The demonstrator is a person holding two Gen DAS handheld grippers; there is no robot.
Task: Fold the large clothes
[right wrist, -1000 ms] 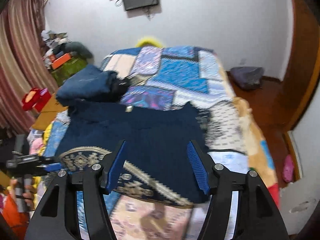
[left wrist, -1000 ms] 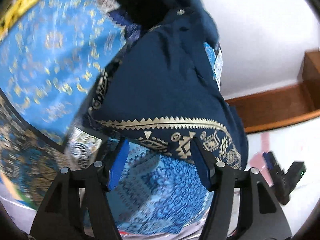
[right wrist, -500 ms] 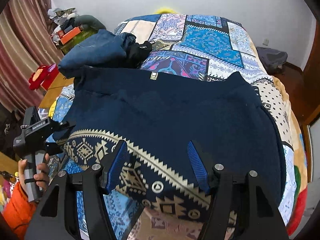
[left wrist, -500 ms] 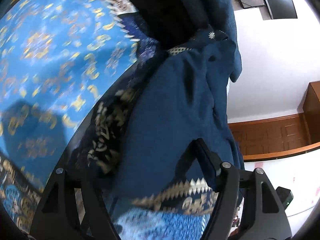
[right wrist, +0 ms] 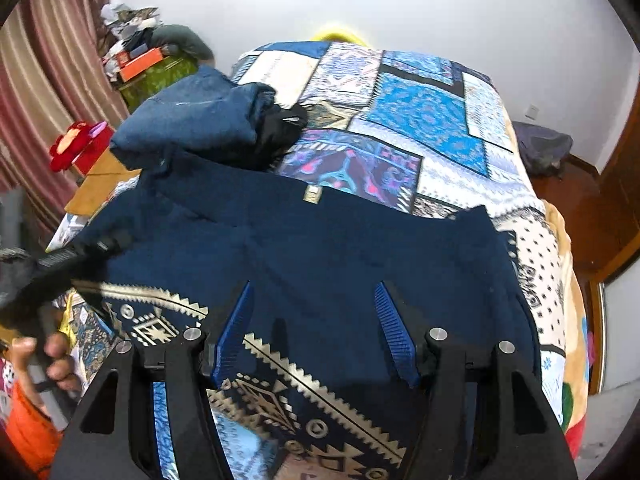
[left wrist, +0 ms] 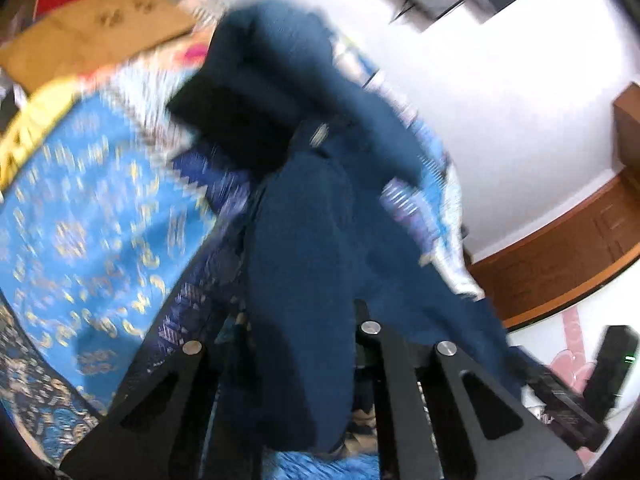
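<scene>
A large navy garment (right wrist: 360, 248) with a gold patterned border is spread across the near half of a patchwork bedspread (right wrist: 424, 112); its far edge runs straight from nine to three o'clock, marked by a small label at twelve. Bare bedspread is left open beyond that edge, towards twelve and one o'clock. At eleven o'clock the room is taken by a folded blue pile (right wrist: 192, 120) with a black item beside it. The right gripper (right wrist: 314, 332) is held over the garment, its blue pads standing apart with nothing pinched between them.

In the right wrist view the left gripper (right wrist: 80, 250) is seen at nine o'clock, at the garment's left edge, carried by a hand (right wrist: 56, 360). Only the left wrist view, which is blurred, shows the grip: the left gripper's jaws are closing, and a bunched fold of the navy cloth (left wrist: 304, 280) appears to be clamped between them, drawn up towards twelve. The right gripper is seen there at four o'clock.
</scene>
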